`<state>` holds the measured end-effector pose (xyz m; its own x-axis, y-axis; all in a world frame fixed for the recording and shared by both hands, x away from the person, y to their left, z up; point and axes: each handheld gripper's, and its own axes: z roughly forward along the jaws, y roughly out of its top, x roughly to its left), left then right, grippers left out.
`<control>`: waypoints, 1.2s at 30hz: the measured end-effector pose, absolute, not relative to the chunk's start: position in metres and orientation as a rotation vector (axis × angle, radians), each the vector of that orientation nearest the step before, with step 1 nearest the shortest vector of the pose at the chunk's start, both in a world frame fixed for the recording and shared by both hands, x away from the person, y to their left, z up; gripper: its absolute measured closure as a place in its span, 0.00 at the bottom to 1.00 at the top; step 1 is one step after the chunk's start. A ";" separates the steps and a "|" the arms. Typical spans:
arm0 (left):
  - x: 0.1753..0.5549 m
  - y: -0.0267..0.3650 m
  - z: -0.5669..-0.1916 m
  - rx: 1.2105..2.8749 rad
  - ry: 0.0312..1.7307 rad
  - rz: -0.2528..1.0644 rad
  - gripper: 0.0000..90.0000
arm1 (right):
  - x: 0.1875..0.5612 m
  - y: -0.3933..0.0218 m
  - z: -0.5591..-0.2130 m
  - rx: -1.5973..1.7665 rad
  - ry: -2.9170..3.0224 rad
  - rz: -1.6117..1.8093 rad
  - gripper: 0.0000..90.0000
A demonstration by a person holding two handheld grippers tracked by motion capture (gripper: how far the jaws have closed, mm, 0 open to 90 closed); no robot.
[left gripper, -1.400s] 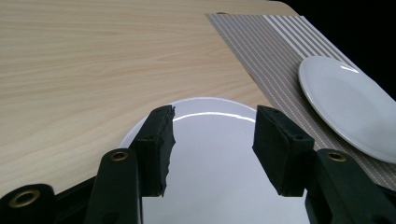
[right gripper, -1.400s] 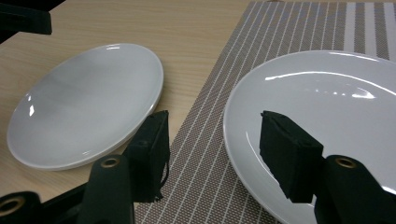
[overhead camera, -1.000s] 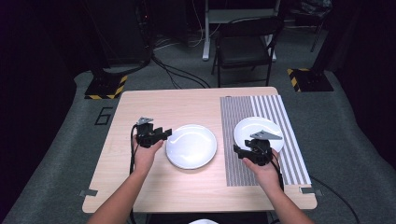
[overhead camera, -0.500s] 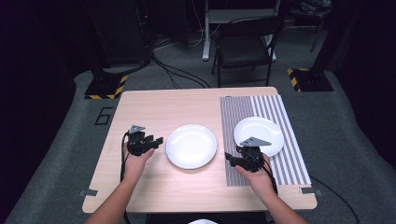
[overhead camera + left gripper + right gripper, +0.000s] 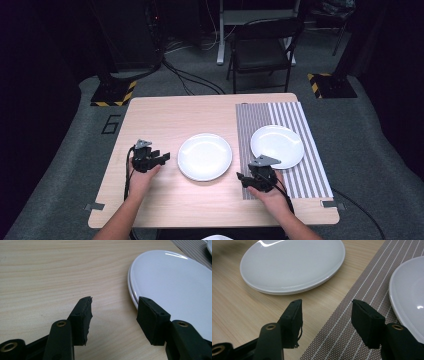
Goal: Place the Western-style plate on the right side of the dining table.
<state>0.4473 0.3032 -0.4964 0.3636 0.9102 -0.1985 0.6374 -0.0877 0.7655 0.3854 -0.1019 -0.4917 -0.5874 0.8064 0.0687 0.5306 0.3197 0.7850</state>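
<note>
Left gripper (image 5: 162,159) low over the table (image 5: 165,117), jaws spread on nothing, just left of the centre plate (image 5: 205,156). Right gripper (image 5: 242,178) at the striped mat (image 5: 260,117) edge, jaws apart and empty; second plate (image 5: 276,145) sits on that mat.

A dark chair (image 5: 262,47) stands on grey carpet (image 5: 380,145) behind.

A large "6" is marked on the grey floor (image 5: 111,124).
</note>
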 end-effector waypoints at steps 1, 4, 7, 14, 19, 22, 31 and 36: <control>0.447 0.303 -0.498 1.819 1.355 0.423 0.51 | 0.385 -0.102 -0.492 1.195 2.255 1.147 0.47; 0.447 0.305 -0.502 1.832 1.351 0.432 0.51 | 0.385 -0.098 -0.495 1.194 2.259 1.142 0.47; 0.447 0.307 -0.506 1.836 1.355 0.443 0.51 | 0.385 -0.095 -0.499 1.175 2.267 1.127 0.47; 0.450 0.311 -0.511 1.868 1.374 0.475 0.49 | 0.382 -0.088 -0.507 1.143 2.299 1.111 0.47; 0.454 0.312 -0.514 1.895 1.375 0.521 0.49 | 0.377 -0.081 -0.511 1.073 2.312 1.101 0.47; 0.457 0.313 -0.518 1.899 1.378 0.537 0.48 | 0.374 -0.079 -0.513 1.048 2.326 1.100 0.47; 0.462 0.317 -0.522 1.879 1.381 0.558 0.46 | 0.374 -0.078 -0.519 1.054 2.332 1.088 0.46; 0.462 0.319 -0.521 1.880 1.388 0.581 0.44 | 0.375 -0.081 -0.520 1.075 2.319 1.092 0.46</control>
